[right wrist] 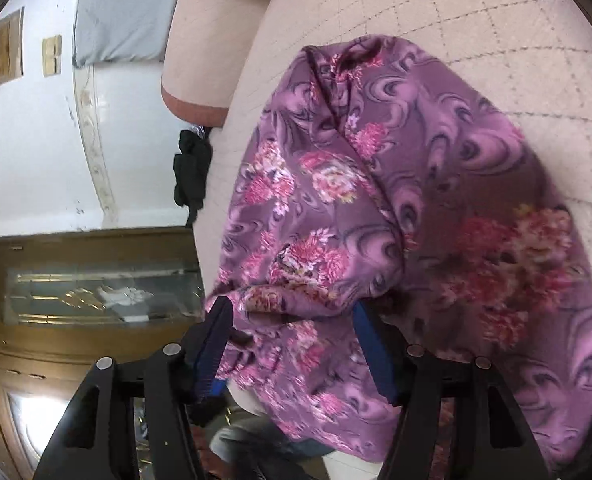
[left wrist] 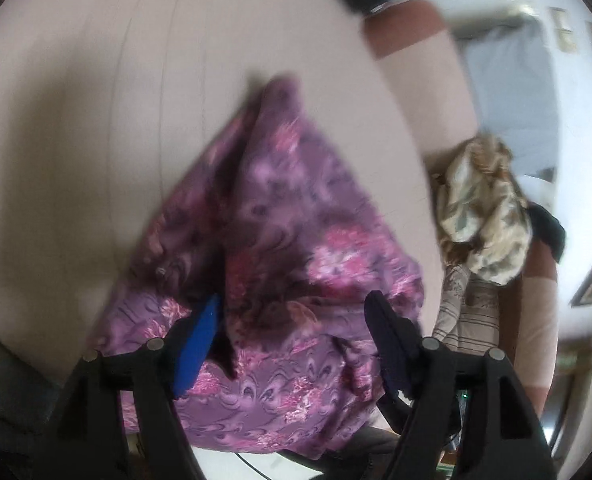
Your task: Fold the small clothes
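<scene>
Now we hover over the purple floral-print garment (right wrist: 395, 184)
Our left gripper (left wrist: 292, 320) and right gripper (right wrist: 292, 320) gape, holding nothing, cloth loose between the jaws

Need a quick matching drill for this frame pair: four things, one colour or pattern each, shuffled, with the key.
Things:
1. garment between the tongs
2. crumpled cloth on the sofa arm
3. sofa seat
4. cabinet

Looks:
A. pale pink
B. golden-brown with glass
C. purple with pink flowers
D. cream and tan print

Pairs: 1-C, 2-D, 3-A, 4-B
</scene>
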The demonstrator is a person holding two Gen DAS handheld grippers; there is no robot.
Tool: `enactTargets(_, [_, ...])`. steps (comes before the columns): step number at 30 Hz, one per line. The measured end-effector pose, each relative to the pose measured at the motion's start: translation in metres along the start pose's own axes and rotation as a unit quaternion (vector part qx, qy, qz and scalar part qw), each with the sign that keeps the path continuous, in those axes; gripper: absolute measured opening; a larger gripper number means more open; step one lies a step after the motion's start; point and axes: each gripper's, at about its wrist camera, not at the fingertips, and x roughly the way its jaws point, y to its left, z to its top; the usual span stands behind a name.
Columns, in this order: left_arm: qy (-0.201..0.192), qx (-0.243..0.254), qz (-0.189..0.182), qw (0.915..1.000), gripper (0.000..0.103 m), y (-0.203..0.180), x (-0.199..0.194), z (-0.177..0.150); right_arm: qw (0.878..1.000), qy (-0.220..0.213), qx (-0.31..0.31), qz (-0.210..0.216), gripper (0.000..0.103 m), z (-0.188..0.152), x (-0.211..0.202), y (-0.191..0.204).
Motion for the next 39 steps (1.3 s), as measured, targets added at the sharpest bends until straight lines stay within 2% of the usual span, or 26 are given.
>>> enactTargets(1, [0.004, -0.003, 0.009, 1.0, 0.072, 0.004, 0.007, -0.002, 1.0, 0.001, 0.003, -0.01, 0.066, 0.001, 0.003, -0.002])
enactTargets(3, [-0.006, 0.002, 0.005, 1.0, 0.06, 0.012, 0.009, -0.008, 1.0, 0.005, 0.017, -0.012, 0.059, 0.001, 0.002, -0.007])
enactTargets(4, [-0.01, 0.005, 0.0, 0.9999, 0.058, 0.015, 0.007, -0.009, 1.0, 0.001, 0.024, -0.008, 0.058, 0.001, 0.001, -0.008])
enactTargets(6, [-0.017, -0.001, -0.01, 0.9998, 0.045, 0.023, 0.003, -0.012, 0.999, -0.016, 0.022, -0.022, 0.058, 0.002, -0.007, -0.013])
enactTargets(9, [-0.021, -0.025, -0.018, 0.9993, 0.04, 0.029, -0.001, -0.014, 0.997, -0.035, 0.008, -0.063, 0.057, 0.004, -0.011, -0.013])
enactTargets(13, [-0.018, -0.014, 0.013, 0.9997, 0.04, 0.017, -0.002, -0.018, 0.998, -0.017, 0.0, -0.06, 0.055, 0.015, 0.003, -0.01])
enactTargets(16, [-0.016, -0.006, 0.021, 0.9996, 0.039, 0.01, -0.001, -0.01, 0.996, -0.026, -0.03, -0.082, 0.008, 0.023, 0.008, 0.001])
enactTargets(18, [-0.024, 0.015, 0.022, 0.9994, 0.016, 0.003, -0.007, 0.001, 0.993, -0.056, -0.057, -0.085, 0.008, 0.023, -0.003, 0.015])
enactTargets(21, [-0.039, 0.041, 0.016, 0.9982, 0.013, -0.009, -0.023, 0.005, 0.987, -0.091, -0.119, -0.057, 0.006, 0.019, -0.029, 0.052])
enactTargets(24, [-0.036, 0.062, -0.012, 0.9974, 0.013, -0.017, -0.049, -0.01, 0.979, -0.105, -0.171, -0.042, 0.006, 0.003, -0.057, 0.081])
enactTargets(26, [-0.041, 0.086, -0.016, 0.9954, 0.013, -0.016, -0.068, -0.027, 0.976, -0.096, -0.19, -0.054, 0.006, -0.013, -0.071, 0.083])
enactTargets(28, [-0.05, 0.098, -0.009, 0.9939, 0.013, -0.005, -0.075, -0.046, 0.974, -0.081, -0.194, -0.081, 0.006, -0.03, -0.078, 0.068])
enactTargets(30, [-0.036, 0.091, 0.017, 0.9951, 0.014, 0.013, -0.061, -0.057, 0.969, -0.062, -0.191, -0.143, 0.006, -0.047, -0.074, 0.042])
enactTargets(31, [-0.023, 0.075, 0.04, 0.9962, 0.014, 0.025, -0.046, -0.061, 0.964, -0.045, -0.18, -0.189, 0.006, -0.054, -0.062, 0.028])
enactTargets(32, [-0.013, 0.061, 0.064, 0.996, 0.014, 0.035, -0.035, -0.065, 0.958, -0.031, -0.185, -0.217, 0.006, -0.058, -0.053, 0.025])
enactTargets(33, [-0.004, 0.048, 0.075, 0.996, 0.014, 0.042, -0.029, -0.067, 0.95, -0.03, -0.204, -0.235, 0.006, -0.064, -0.049, 0.029])
enactTargets(34, [-0.006, 0.043, 0.062, 0.9971, 0.014, 0.041, -0.032, -0.07, 0.943, -0.036, -0.22, -0.245, 0.006, -0.067, -0.047, 0.035])
enactTargets(35, [-0.016, 0.054, 0.055, 0.9969, 0.017, 0.037, -0.04, -0.073, 0.936, -0.045, -0.241, -0.254, 0.006, -0.074, -0.049, 0.041])
enactTargets(37, [-0.046, 0.085, 0.082, 0.992, 0.042, 0.024, -0.057, -0.082, 0.932, -0.047, -0.249, -0.26, 0.007, -0.077, -0.049, 0.038])
enactTargets(38, [-0.058, 0.093, 0.095, 0.9894, 0.059, 0.021, -0.063, -0.086, 0.935, -0.047, -0.236, -0.259, 0.008, -0.074, -0.05, 0.031])
enactTargets(39, [-0.071, 0.097, 0.099, 0.9877, 0.06, 0.019, -0.069, -0.092, 0.939, -0.05, -0.224, -0.255, 0.009, -0.07, -0.053, 0.025])
